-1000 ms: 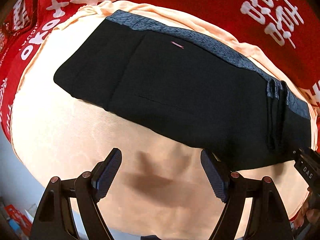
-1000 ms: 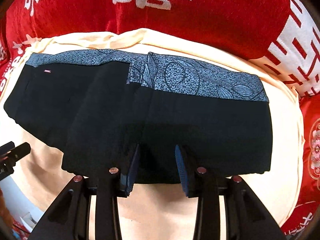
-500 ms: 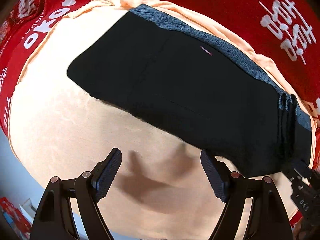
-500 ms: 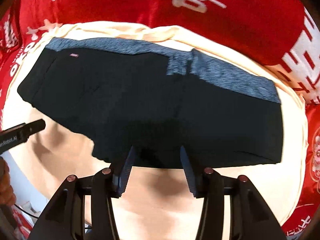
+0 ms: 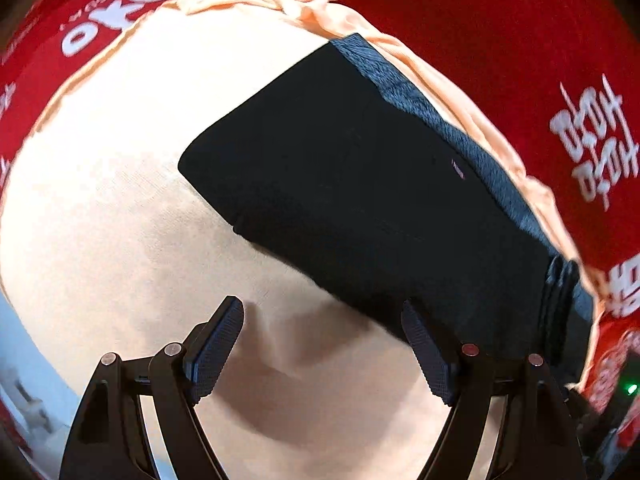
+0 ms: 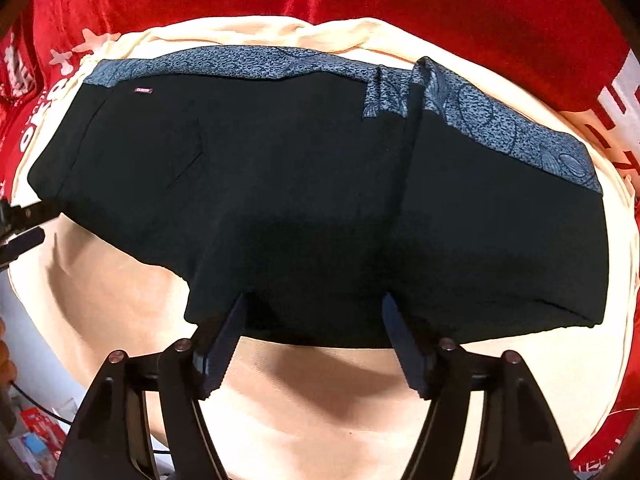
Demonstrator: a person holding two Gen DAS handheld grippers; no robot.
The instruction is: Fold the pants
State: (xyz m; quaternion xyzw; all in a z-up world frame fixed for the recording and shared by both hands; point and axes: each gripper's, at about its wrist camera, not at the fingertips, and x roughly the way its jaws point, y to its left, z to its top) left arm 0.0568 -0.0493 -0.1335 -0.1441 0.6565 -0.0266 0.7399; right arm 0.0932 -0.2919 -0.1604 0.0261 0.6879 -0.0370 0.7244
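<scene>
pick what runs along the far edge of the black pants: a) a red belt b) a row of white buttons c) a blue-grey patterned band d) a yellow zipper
c: in the right wrist view a blue-grey patterned band runs along the far edge of the black pants, which lie on a cream cloth; no buttons, zipper or belt show.

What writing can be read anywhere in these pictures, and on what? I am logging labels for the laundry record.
"OKO": white letters on the red cloth, cut off at the edge, so part of a longer word.
White characters elsewhere on the red cloth: too blurred or cropped to read.
Small tag on the black pants: too small to read.
</scene>
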